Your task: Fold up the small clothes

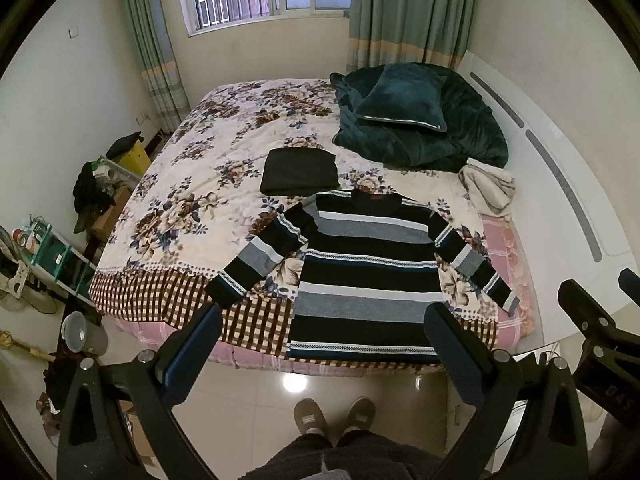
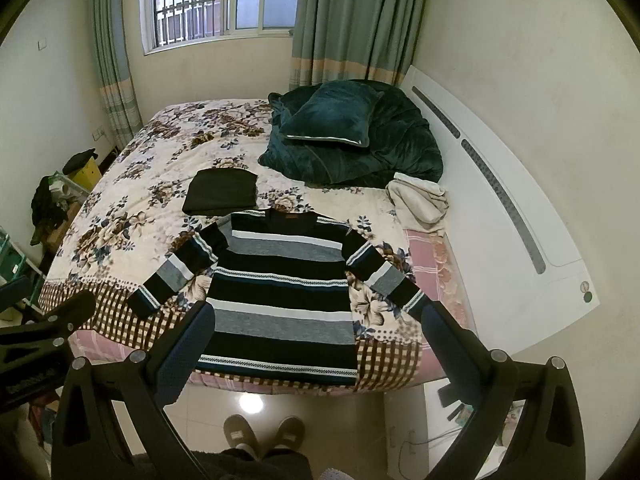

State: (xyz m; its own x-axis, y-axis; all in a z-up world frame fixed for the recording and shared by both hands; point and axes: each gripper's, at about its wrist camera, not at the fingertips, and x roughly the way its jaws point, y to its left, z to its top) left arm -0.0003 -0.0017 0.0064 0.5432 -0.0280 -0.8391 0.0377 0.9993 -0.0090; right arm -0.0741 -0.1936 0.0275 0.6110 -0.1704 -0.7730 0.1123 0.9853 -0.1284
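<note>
- A bedroom with a glossy beige tile floor (image 1: 248, 412) is showing, and a person's grey slippers (image 2: 262, 436) are standing at the bedside.
- The left gripper (image 1: 322, 328) and right gripper (image 2: 316, 324) are hovering with jaws spread wide, gripping nothing.
- A black, grey and white striped knit sweater (image 1: 366, 276) is lying flat, sleeves spread, near the edge of the floral bedspread (image 1: 208, 184).
- A folded dark garment (image 1: 300, 172) is lying just beyond its collar.
- A teal velvet pillow (image 1: 404, 98) is resting on a teal blanket beneath the barred window (image 2: 188, 4).

The sweater (image 1: 364, 276) has black, grey and white stripes. The bed cover (image 1: 192, 184) is cream with brown and blue flowers and brown checks. The pillow (image 1: 404, 98) is dark green.
</note>
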